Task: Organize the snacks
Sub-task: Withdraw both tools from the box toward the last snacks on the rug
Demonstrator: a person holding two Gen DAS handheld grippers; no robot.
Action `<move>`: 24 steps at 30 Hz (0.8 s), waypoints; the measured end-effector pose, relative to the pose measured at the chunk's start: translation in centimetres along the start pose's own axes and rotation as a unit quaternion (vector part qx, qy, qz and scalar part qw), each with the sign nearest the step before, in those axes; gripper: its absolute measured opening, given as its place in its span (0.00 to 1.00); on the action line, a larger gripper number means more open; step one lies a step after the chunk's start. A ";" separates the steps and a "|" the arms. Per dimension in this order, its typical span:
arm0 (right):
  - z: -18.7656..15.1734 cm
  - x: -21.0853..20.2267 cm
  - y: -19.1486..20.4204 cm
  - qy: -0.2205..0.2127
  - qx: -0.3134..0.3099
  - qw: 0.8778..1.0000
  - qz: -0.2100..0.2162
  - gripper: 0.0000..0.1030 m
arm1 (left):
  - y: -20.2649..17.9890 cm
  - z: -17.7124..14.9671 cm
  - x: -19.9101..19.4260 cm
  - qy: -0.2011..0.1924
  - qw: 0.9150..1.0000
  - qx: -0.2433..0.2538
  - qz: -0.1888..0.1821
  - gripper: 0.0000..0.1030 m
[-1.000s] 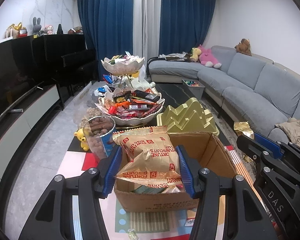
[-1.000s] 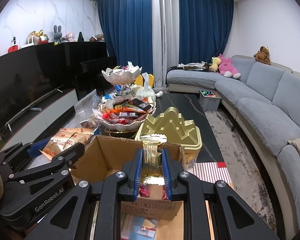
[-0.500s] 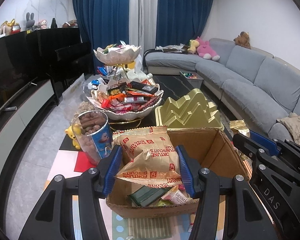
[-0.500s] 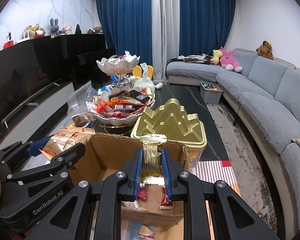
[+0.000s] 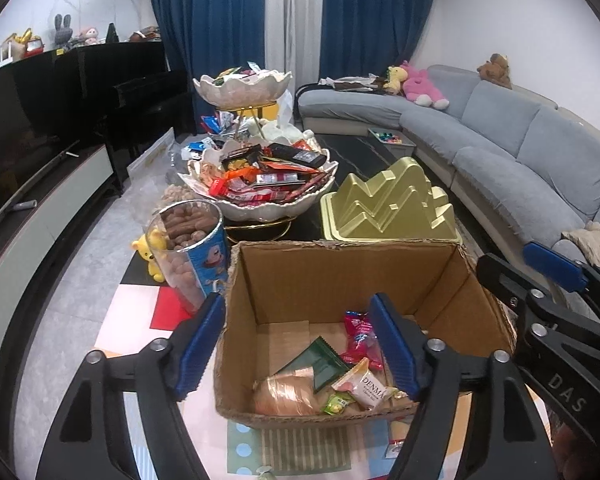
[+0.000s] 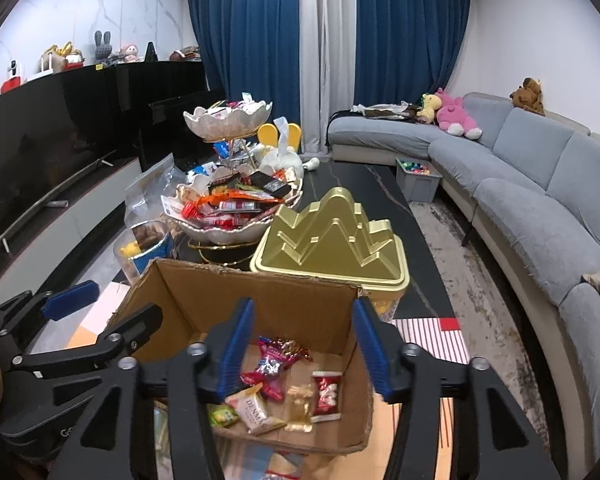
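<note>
An open cardboard box stands on the table, also in the right wrist view. Inside lie several snack packets: a tan biscuit bag, a green packet, a white Denmark packet, red candies and a small gold packet. My left gripper is open and empty over the box's left part. My right gripper is open and empty over the box's right part.
A two-tier shell-shaped bowl stand heaped with snacks stands behind the box. A gold mountain-shaped tin is beside it, a tub of brown snacks at the left. A grey sofa runs along the right.
Both grippers opened. The fortune biscuit bag dropped from the left gripper into the box; the gold packet dropped from the right gripper into the box. Both views moved closer over the box.
</note>
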State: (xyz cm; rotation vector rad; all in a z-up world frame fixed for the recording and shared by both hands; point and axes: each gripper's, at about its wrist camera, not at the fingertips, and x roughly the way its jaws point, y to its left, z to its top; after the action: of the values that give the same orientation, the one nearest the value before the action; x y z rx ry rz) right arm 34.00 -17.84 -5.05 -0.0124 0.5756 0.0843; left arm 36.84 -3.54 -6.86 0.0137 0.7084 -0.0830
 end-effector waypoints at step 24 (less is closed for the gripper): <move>0.4 -4.8 0.3 -0.025 0.011 1.000 -0.011 0.59 | 1.6 -0.1 -5.3 -0.024 0.999 -0.013 0.029 0.81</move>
State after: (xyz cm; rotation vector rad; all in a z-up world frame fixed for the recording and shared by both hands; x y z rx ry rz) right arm 30.18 -17.90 -2.04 0.0042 0.5261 0.0565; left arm 32.88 -1.55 -3.52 0.0075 0.6596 -0.0189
